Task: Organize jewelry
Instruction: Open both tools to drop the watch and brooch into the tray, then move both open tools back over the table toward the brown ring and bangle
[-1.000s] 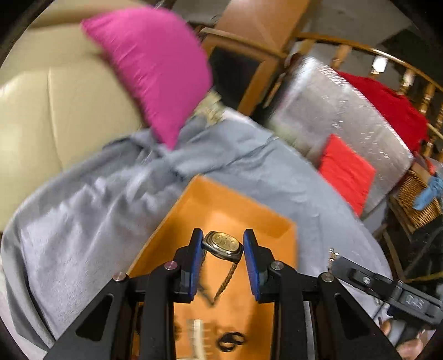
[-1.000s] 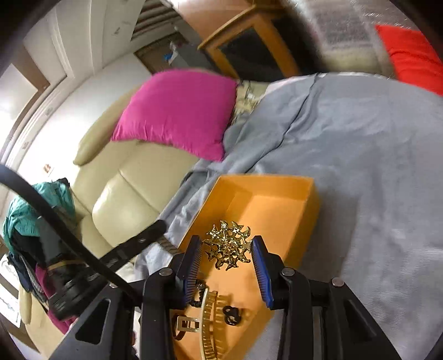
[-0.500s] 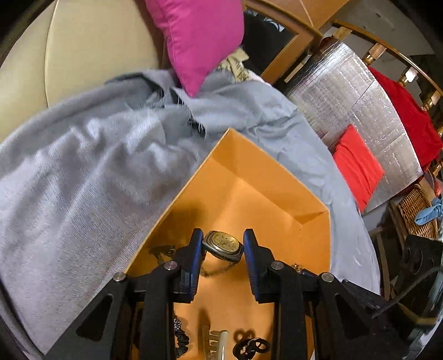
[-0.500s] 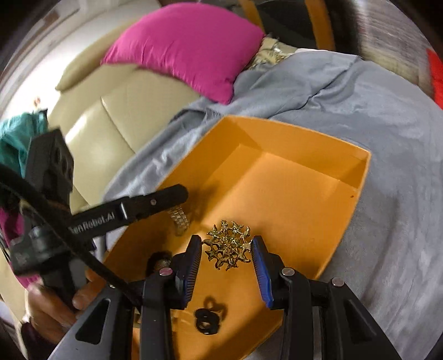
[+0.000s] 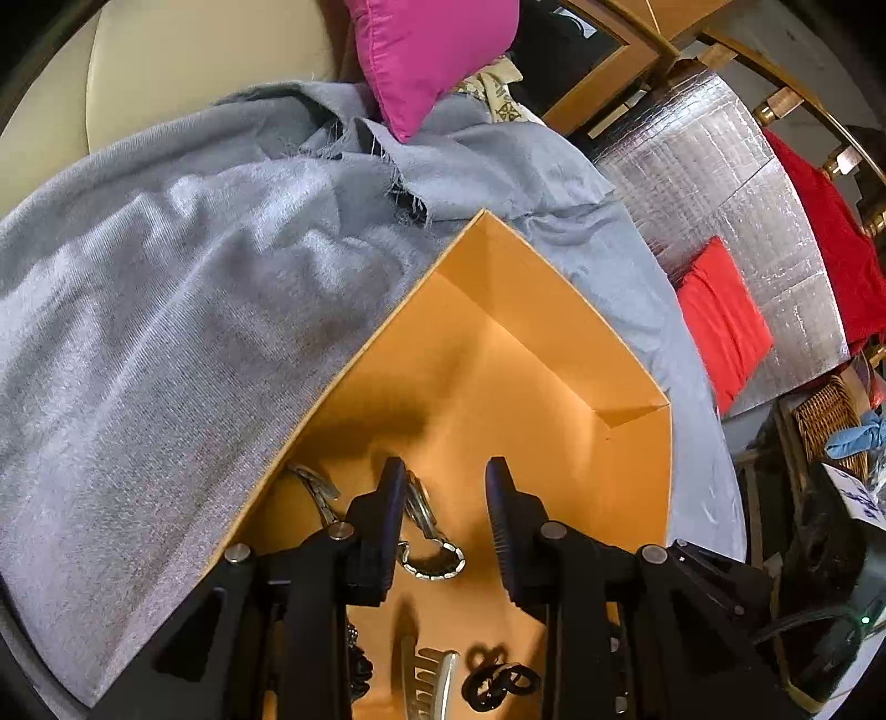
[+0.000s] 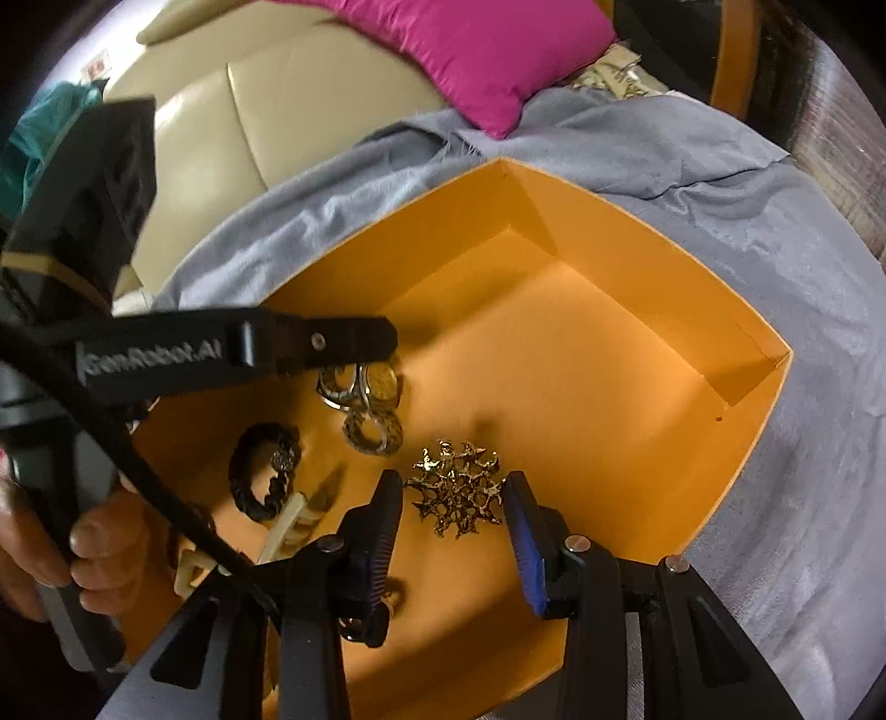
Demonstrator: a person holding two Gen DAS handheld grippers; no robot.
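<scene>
While the black left gripper [image 6: 354, 338], its finger lettered "GenRobot.AI", stands apart above a gold-faced metal wristwatch [image 6: 382, 382] near the open orange cardboard box's [image 6: 637, 232] left wall, the right gripper [image 6: 451, 518] opens around a spiky gold brooch [image 6: 457, 487] lying flat mid-floor

A cream leather sofa [image 6: 266, 105] stands at the far left, a pink cushion [image 5: 426, 50] leaning on it. A grey cloth [image 5: 166, 288] covers the near surface. Far right, a silver quilted panel [image 5: 736, 221], perhaps insulation, carries red cushions [image 5: 720, 321].
</scene>
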